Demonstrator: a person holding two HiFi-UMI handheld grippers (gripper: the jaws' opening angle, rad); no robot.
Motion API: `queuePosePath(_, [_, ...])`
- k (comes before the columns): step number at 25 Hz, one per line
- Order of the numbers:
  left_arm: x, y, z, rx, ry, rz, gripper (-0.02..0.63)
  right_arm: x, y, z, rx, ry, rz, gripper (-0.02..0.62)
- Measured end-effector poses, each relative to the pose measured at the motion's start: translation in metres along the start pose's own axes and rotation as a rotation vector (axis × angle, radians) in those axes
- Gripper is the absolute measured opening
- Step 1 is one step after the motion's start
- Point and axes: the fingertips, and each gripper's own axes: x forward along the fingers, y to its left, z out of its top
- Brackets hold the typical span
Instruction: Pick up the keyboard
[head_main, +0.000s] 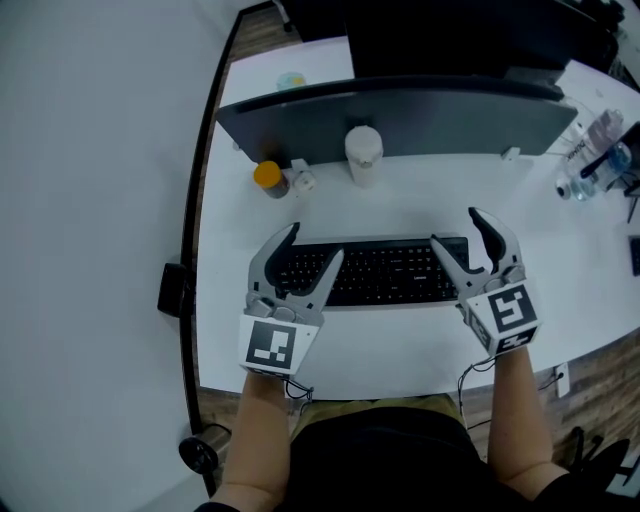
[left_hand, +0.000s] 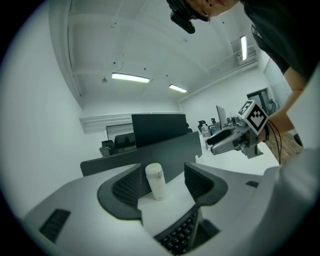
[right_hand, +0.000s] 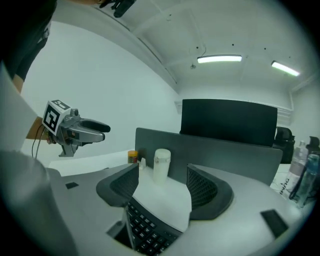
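Black plastic, thin and flat: the keyboard (head_main: 375, 272) is probably light and stiff, so it should lift as one rigid slab without sagging. Its smooth edges could slip, and the keys would give under any pad that lands on them. The best hold is judged to be the case edges near the two short ends, one gripper at each, so that it rises level.

It lies keys-up on the white desk (head_main: 400, 340), directly in front of the person. Its long axis runs from 9 o'clock to 3 o'clock in the head view, and its front edge faces 6 o'clock. A white tumbler (head_main: 363, 152) stands at 12 o'clock from it, against the grey divider (head_main: 400, 115).

The left gripper (head_main: 315, 243) hangs over the 9 o'clock end and the right gripper (head_main: 456, 227) over the 3 o'clock end. Both have their jaws spread wide and hold nothing, and each gripper view shows keys below the gap.
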Motion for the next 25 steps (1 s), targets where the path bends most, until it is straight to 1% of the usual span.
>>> queuePosePath(4, [0.001, 0.008, -0.032, -0.011, 0.067, 0.003, 0.281, 0.004, -0.004, -0.028, -0.018, 0.071, -0.012, 0.275])
queuePosePath(7, [0.0, 0.008, -0.053, -0.03, 0.117, -0.004, 0.298, 0.006, -0.006, -0.046, 0.007, 0.106, -0.017, 0.284])
queuePosePath(13, [-0.004, 0.017, -0.096, -0.053, 0.217, 0.004, 0.307, 0.008, -0.011, -0.078, 0.041, 0.175, -0.015, 0.288])
queuePosePath(19, [-0.014, 0.029, -0.136, -0.122, 0.312, 0.014, 0.322, 0.006, -0.014, -0.108, 0.069, 0.24, -0.006, 0.288])
queuePosePath(25, [-0.024, 0.039, -0.172, -0.16, 0.391, 0.022, 0.322, 0.006, -0.019, -0.141, 0.086, 0.315, -0.006, 0.288])
